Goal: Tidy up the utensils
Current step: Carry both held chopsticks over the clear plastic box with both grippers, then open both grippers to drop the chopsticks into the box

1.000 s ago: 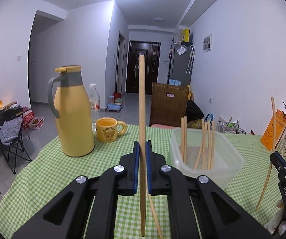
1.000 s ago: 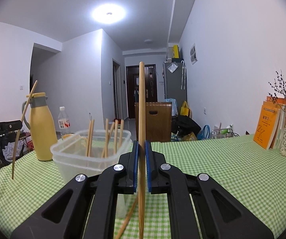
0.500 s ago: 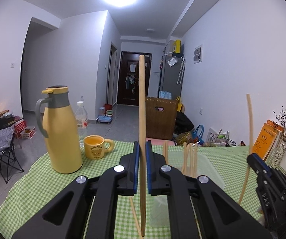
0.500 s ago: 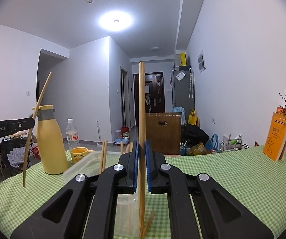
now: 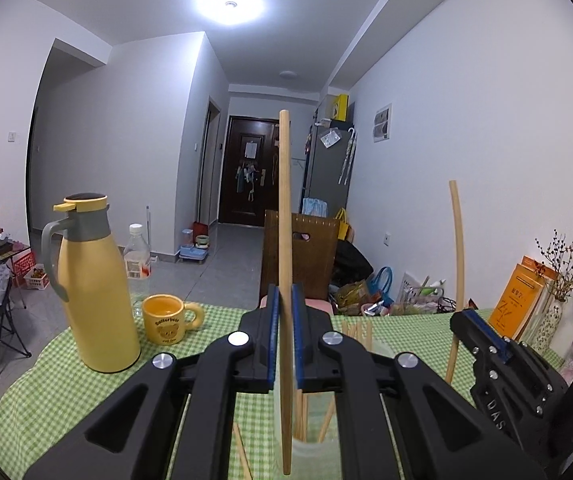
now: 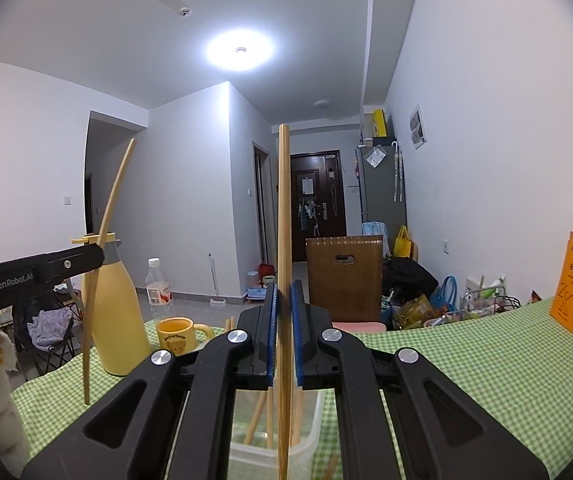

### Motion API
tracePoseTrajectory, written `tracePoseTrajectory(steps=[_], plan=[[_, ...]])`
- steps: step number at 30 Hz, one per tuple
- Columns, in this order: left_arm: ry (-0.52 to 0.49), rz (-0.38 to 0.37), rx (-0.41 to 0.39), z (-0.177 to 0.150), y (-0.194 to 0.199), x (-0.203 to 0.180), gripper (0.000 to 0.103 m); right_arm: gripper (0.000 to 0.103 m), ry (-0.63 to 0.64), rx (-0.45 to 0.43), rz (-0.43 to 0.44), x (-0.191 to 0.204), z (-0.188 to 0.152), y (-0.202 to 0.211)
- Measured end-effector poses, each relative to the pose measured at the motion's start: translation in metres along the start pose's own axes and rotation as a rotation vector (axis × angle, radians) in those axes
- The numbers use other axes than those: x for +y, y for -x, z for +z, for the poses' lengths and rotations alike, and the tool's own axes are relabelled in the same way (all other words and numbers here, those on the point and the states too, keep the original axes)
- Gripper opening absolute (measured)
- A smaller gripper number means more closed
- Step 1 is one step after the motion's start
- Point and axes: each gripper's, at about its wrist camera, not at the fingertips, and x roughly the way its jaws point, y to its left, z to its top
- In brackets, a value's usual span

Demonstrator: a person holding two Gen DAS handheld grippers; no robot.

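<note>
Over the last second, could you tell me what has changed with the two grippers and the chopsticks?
Both grippers rose: the left gripper and right gripper lifted their chopsticks, and the clear container now sits low beneath them. Nothing was grasped or released. Each stays shut on an upright chopstick; the yellow flask and mug have not moved.

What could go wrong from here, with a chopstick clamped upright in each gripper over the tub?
1. Each chopstick is pinched at one spot, so it could pivot or slip.
2. The clear tub already holds leaning sticks; a lowered tip may hit them.
3. The right gripper sits close beside the left gripper; they could knock together.
</note>
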Motion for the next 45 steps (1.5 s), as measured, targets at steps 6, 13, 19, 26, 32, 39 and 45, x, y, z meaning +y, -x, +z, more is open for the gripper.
tracePoseTrajectory(steps=[6,13,19,26,32,39,45], plan=[[0.009,-0.02,-0.011,0.007,-0.014,-0.005,0.004,0.007,-0.005,-0.007,0.013,0.001,0.005,-0.014],[0.021,-0.039,-0.018,0.014,-0.035,-0.01,0.004,0.007,-0.014,-0.007,0.019,0.005,0.008,-0.027],[0.039,-0.061,-0.015,0.009,-0.057,-0.01,0.004,0.007,-0.026,0.011,0.019,0.005,0.005,-0.042],[0.042,-0.067,0.016,-0.014,-0.082,-0.004,0.004,0.007,-0.035,0.055,0.015,0.002,-0.011,-0.054],[0.022,-0.059,0.059,-0.038,-0.1,0.001,0.004,0.007,-0.012,0.102,0.0,0.005,-0.029,-0.057],[0.0,-0.06,0.095,-0.053,-0.111,0.005,0.004,0.007,-0.014,0.128,-0.01,0.002,-0.039,-0.057],[-0.003,-0.056,0.107,-0.059,-0.113,0.008,0.004,0.007,-0.007,0.149,-0.005,0.002,-0.043,-0.055]])
